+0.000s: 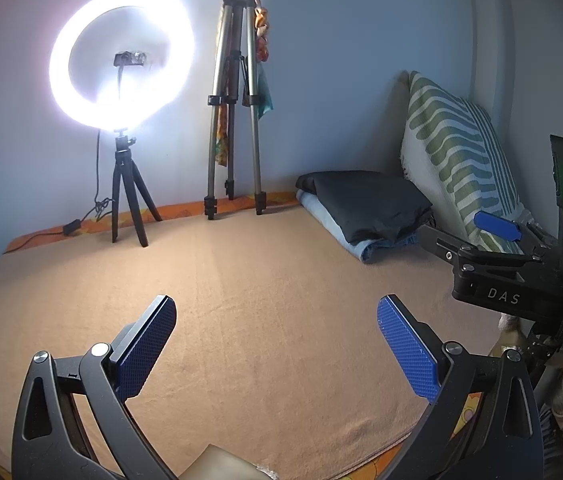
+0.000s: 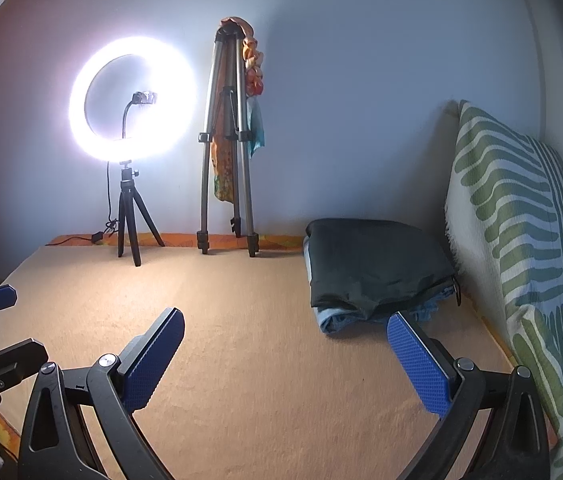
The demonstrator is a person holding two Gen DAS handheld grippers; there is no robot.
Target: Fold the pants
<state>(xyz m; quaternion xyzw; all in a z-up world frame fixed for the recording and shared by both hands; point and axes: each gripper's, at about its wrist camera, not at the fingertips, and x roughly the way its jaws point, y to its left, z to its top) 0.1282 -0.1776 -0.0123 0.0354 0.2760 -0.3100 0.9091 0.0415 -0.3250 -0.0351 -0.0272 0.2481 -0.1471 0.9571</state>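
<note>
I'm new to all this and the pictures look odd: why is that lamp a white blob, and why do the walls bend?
In the left wrist view the ring light is overexposed, its glare washing the wall; edges curve from the fisheye lens. In the right wrist view the same glare appears, and the striped cushion bows outward near the frame edge.

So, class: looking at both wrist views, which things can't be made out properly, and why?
- Light blue folded garment: mostly covered by the black folded garment in both views.
- Device inside the ring light: washed out by glare.
- Pale object: cut off by the left view's bottom edge.
- Striped cushion: cut off at the right edge.
</note>
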